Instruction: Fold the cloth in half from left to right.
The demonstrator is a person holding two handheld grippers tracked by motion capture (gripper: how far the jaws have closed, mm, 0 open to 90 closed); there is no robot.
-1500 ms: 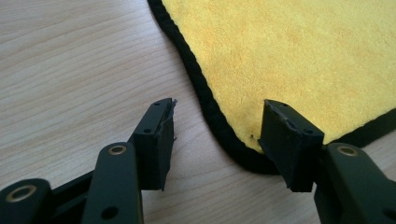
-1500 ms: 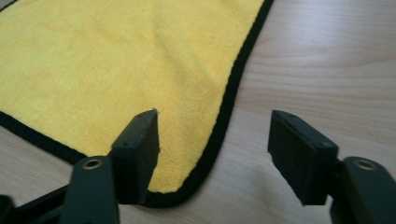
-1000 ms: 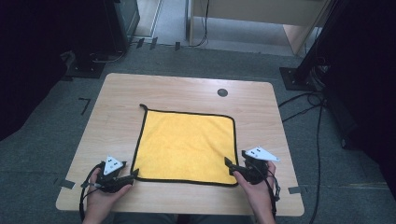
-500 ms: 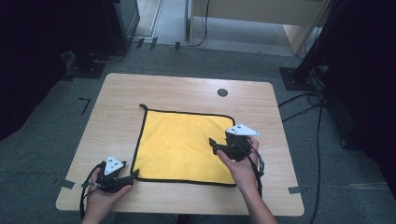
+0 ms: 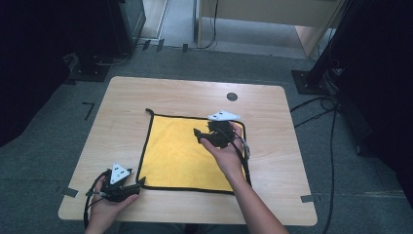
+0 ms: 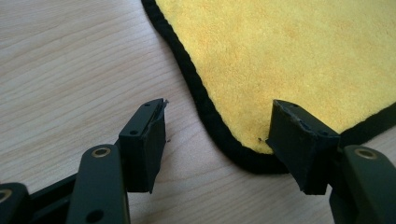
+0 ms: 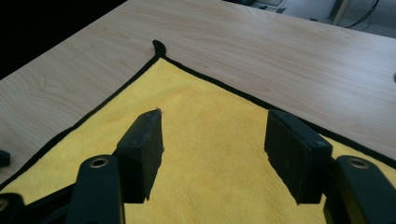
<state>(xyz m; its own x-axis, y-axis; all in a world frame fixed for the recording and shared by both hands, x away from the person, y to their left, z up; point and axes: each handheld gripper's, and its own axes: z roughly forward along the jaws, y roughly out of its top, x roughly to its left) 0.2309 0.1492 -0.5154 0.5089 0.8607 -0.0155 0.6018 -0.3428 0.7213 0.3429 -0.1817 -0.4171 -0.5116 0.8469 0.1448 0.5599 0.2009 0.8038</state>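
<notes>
A yellow cloth (image 5: 187, 151) with a black hem lay flat on the wooden worktop (image 5: 146, 97), a little toward the person's side, with a small black loop at its far left corner (image 7: 159, 46).

The left hand-held gripper (image 5: 139, 183) rested low at the near left corner of the cloth, held in the person's left hand (image 5: 109, 207). In the left gripper view its jaws stood wide apart, straddling that rounded corner: one jaw sat over bare wood just outside the hem, the other over the yellow fabric at the near edge. Nothing was pinched between them.

The right hand-held gripper (image 5: 198, 135) hung over the far right part of the cloth, held in the right hand (image 5: 226, 156), its jaws pointing left across the fabric. In the right gripper view the jaws were also wide open with only yellow cloth seen between them, and they gripped nothing. Whether they touched the fabric could not be told.

A small dark round disc (image 5: 232, 96) sat in the worktop beyond the cloth's far edge.
</notes>
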